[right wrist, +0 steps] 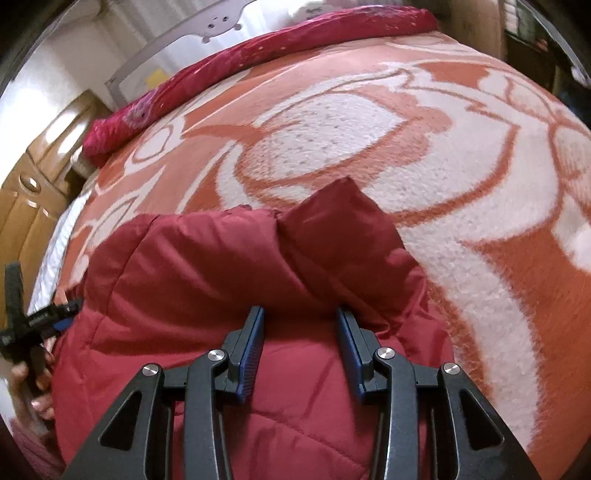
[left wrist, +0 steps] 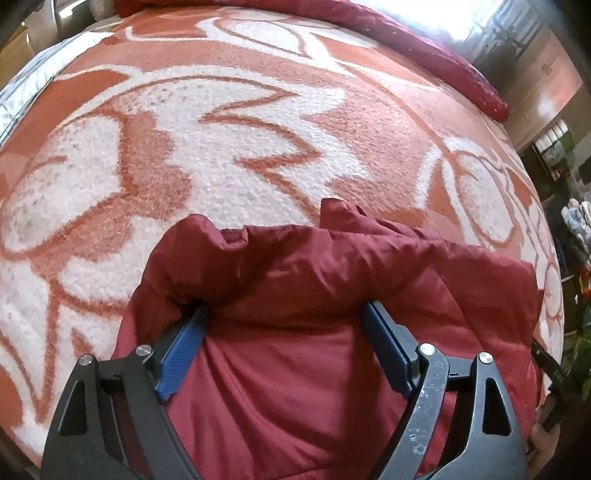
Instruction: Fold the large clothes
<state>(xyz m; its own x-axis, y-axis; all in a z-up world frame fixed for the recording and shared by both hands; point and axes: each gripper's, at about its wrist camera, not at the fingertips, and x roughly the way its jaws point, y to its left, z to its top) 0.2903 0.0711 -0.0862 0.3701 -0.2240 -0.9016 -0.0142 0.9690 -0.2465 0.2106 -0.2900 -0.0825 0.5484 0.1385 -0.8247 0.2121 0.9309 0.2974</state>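
Observation:
A dark red padded jacket (left wrist: pixel 295 266) lies bunched on the orange and white flowered blanket (left wrist: pixel 221 147) that covers the bed. My left gripper (left wrist: pixel 286 308) has its blue pads spread wide, and a thick fold of the jacket fills the gap and bulges over both tips. In the right wrist view the same jacket (right wrist: pixel 207 258) shows its quilted side, with a folded corner sticking up ahead. My right gripper (right wrist: pixel 300 311) is shut on a narrower fold of it. The left gripper (right wrist: pixel 37 321) and the hand holding it (right wrist: pixel 37 391) appear at that view's left edge.
A rolled crimson quilt (left wrist: pixel 424 48) (right wrist: pixel 258 62) lies along the bed's far edge. A wooden cabinet (right wrist: pixel 33 195) stands off the bed's left side and a white headboard (right wrist: pixel 221 26) is behind. Cluttered shelves (left wrist: pixel 576 221) sit past the right edge. Blanket (right wrist: pixel 406 147) stretches ahead.

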